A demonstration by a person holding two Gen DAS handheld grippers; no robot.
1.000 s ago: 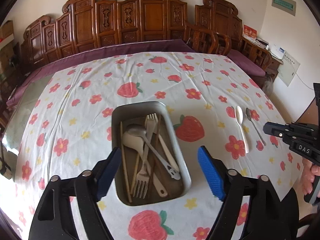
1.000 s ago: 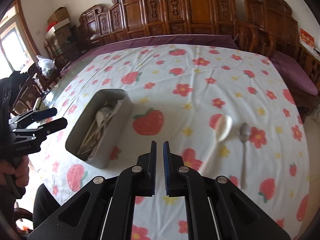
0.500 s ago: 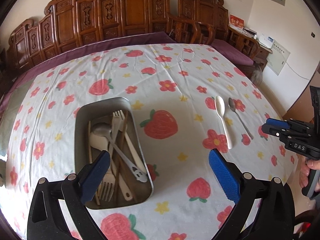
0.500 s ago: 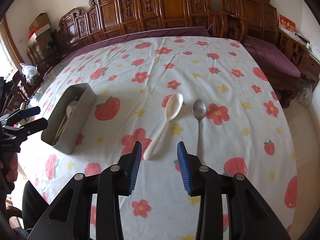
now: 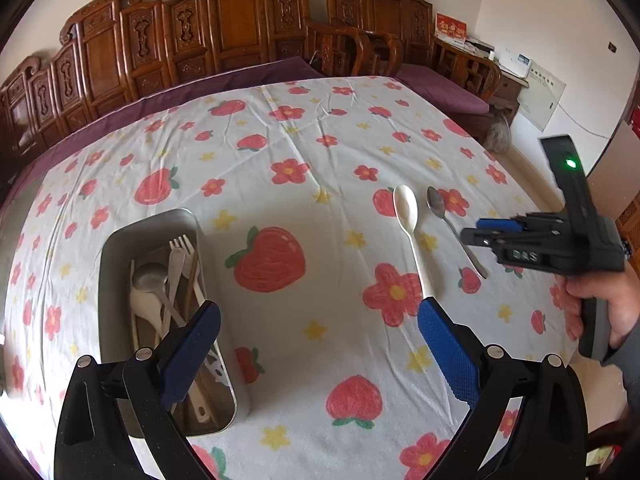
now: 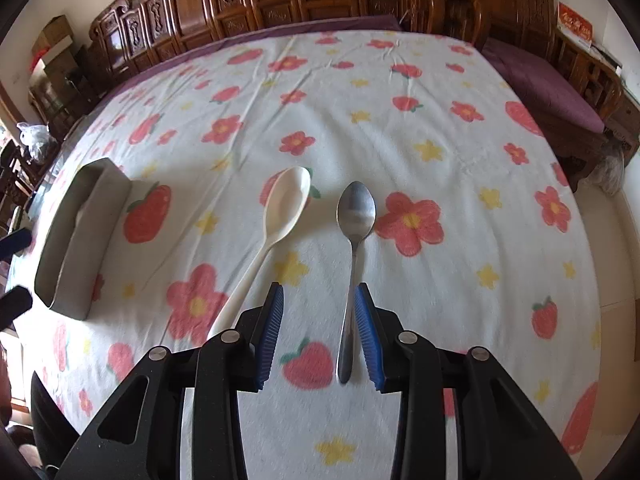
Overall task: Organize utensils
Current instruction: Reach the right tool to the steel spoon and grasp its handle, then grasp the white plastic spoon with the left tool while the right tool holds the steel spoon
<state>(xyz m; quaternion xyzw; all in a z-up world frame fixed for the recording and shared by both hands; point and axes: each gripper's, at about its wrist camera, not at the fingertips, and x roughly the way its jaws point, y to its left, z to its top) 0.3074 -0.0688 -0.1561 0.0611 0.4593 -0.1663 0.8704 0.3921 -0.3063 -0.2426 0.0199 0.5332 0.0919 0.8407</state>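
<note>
A metal spoon (image 6: 355,208) and a white plastic spoon (image 6: 289,196) lie side by side on the flowered tablecloth, bowls pointing away. My right gripper (image 6: 319,296) hovers just above the metal spoon's handle, which shows in the gap close to the right pad, untouched; the jaws stand partly open. In the left wrist view the same right gripper (image 5: 476,234) hangs over the metal spoon (image 5: 436,204), beside the white spoon (image 5: 406,216). My left gripper (image 5: 318,318) is wide open and empty, to the right of the metal tray (image 5: 105,264) holding several forks, spoons and chopsticks.
Carved wooden chairs (image 5: 240,20) line the far side of the table. A person's hand (image 5: 600,304) holds the right gripper near the table's right edge. The tray (image 6: 94,236) stands far left in the right wrist view, with the left gripper's fingers (image 6: 16,240) beside it.
The right gripper went from shut to partly open and came down over the metal spoon's handle. The left gripper opened wider and shifted right, off the tray.
</note>
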